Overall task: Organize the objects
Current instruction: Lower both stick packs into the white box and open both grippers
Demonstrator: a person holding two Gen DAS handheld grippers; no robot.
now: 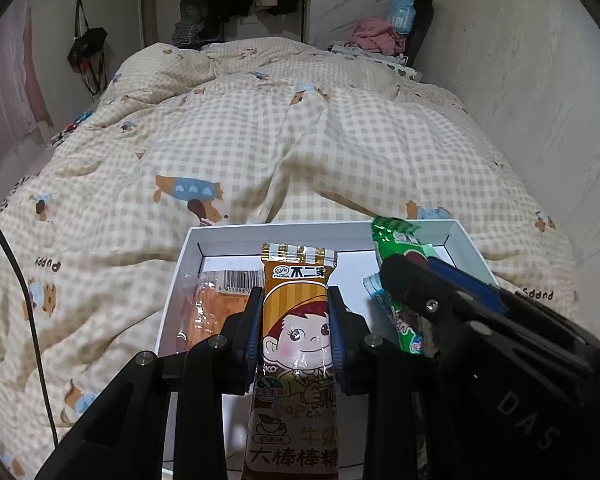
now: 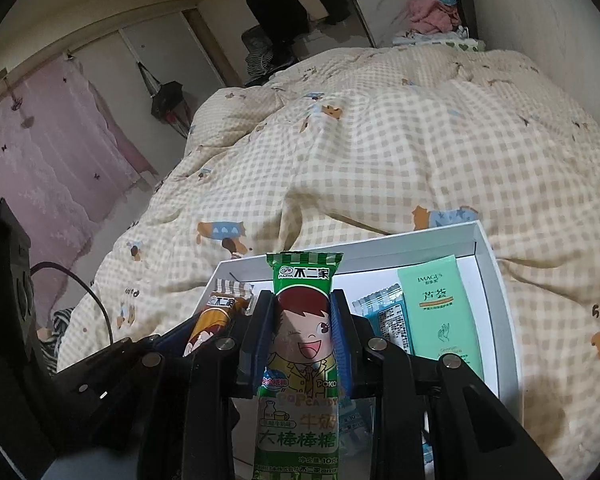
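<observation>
- Brown lollipop wrapper [image 1: 296, 344]: "FUJIYA 不二家", "POP CANDY", "牛奶", "大棒棒糖".
- Green lollipop wrapper [image 2: 302, 356]: "FUJIYA 不二家", "POKO", "大棒棒糖".
- Mint-green packet [image 2: 440, 312]: "IMAGES", "芦荟".
- Orange packet [image 1: 220, 300]: barcode, digits beginning "6 911988".
- Right-hand tool body [image 1: 528, 420]: "DAS".

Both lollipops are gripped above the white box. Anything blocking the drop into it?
Nothing visible blocks it. The brown lollipop in the left gripper and the green lollipop in the right gripper hang over the open white box, which has bare floor mid-box.
</observation>
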